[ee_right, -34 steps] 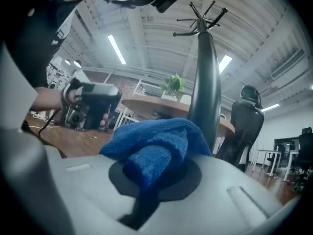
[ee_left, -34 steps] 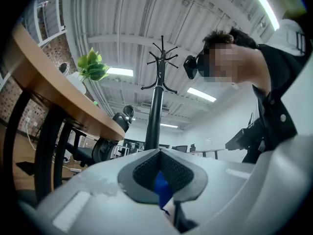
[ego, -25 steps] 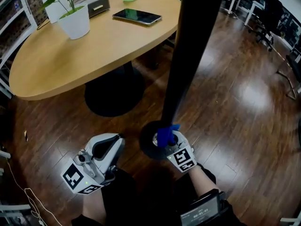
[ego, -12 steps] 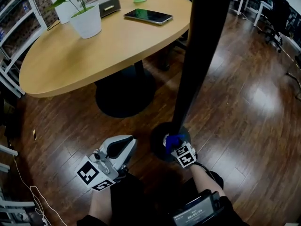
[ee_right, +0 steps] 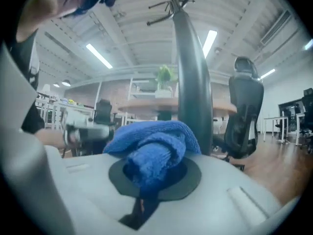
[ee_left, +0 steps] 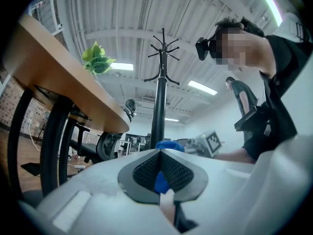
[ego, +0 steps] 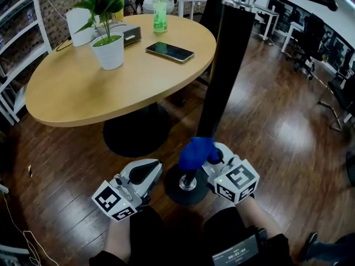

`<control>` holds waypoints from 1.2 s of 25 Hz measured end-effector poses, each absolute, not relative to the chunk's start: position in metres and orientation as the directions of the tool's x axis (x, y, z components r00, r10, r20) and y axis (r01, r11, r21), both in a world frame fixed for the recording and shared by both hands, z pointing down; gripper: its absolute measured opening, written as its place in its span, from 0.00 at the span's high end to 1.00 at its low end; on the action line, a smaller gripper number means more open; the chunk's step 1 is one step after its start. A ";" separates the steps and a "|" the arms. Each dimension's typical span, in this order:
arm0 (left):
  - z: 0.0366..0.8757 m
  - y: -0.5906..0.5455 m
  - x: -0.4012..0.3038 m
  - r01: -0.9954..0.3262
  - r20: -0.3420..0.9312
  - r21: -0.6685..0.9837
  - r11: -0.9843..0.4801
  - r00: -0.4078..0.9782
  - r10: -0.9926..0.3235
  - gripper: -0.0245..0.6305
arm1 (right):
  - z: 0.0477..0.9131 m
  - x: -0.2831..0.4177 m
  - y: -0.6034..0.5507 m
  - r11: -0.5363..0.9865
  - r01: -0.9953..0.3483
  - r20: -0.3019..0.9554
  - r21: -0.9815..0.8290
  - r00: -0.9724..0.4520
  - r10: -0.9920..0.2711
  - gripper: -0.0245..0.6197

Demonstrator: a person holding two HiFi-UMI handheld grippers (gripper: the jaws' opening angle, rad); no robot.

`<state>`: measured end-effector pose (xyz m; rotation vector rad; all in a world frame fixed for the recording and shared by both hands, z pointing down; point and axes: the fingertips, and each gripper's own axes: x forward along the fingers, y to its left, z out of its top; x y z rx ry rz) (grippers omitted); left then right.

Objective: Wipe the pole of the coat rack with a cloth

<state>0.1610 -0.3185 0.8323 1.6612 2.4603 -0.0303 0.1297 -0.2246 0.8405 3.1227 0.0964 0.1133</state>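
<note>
The counter (ego: 83, 93) stands well to the left of the pole (ego: 222, 76), so the side of the pole nearest the person is free to work on. The pole is black and rises from a round base (ego: 176, 192) on the wooden floor.

The right gripper (ego: 206, 158) is clamped on the cloth (ego: 194, 152), a blue bundle. It lies against the pole low down, just above the base. The left gripper (ego: 145, 170) hangs to the left of the pole, near the base. Its jaws are together with nothing held.

With the cloth at the low end, the stroke now probably runs up the pole. To do it well:

- Press the bundle sideways into the pole all along the run, so the cloth rubs and does not just skim.
- Only the bulging part of the cloth meets the pole. One pass likely cleans a narrow strip, so the wrist should swing round the pole between passes.
- Hold the clamp firm, or friction may drag the cloth out of the jaws.
- The rack may rock on its base under a hard push, so the left gripper could brace the pole.
</note>
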 end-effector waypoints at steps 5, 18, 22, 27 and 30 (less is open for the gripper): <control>0.804 -0.316 0.156 0.915 -0.184 0.044 0.400 -0.386 0.904 0.97 | 0.694 0.125 -0.220 -0.995 0.052 -0.112 0.087 0.993 0.042 0.93; 0.763 -0.334 0.154 0.909 -0.227 -0.023 0.417 -0.411 0.883 0.97 | 0.494 0.114 -0.217 -0.931 0.243 -0.374 0.271 0.918 0.131 0.93; 0.763 -0.335 0.158 0.912 -0.230 -0.028 0.410 -0.405 0.885 0.97 | 0.523 0.117 -0.217 -0.932 0.244 -0.351 0.266 0.926 0.143 0.93; 0.780 -0.331 0.159 0.916 -0.215 -0.001 0.402 -0.393 0.894 0.97 | 0.600 0.120 -0.220 -0.952 0.207 -0.266 0.227 0.953 0.144 0.93; 0.793 -0.327 0.159 0.915 -0.197 0.013 0.402 -0.392 0.898 0.97 | 0.669 0.124 -0.220 -0.966 0.188 -0.188 0.177 0.970 0.154 0.93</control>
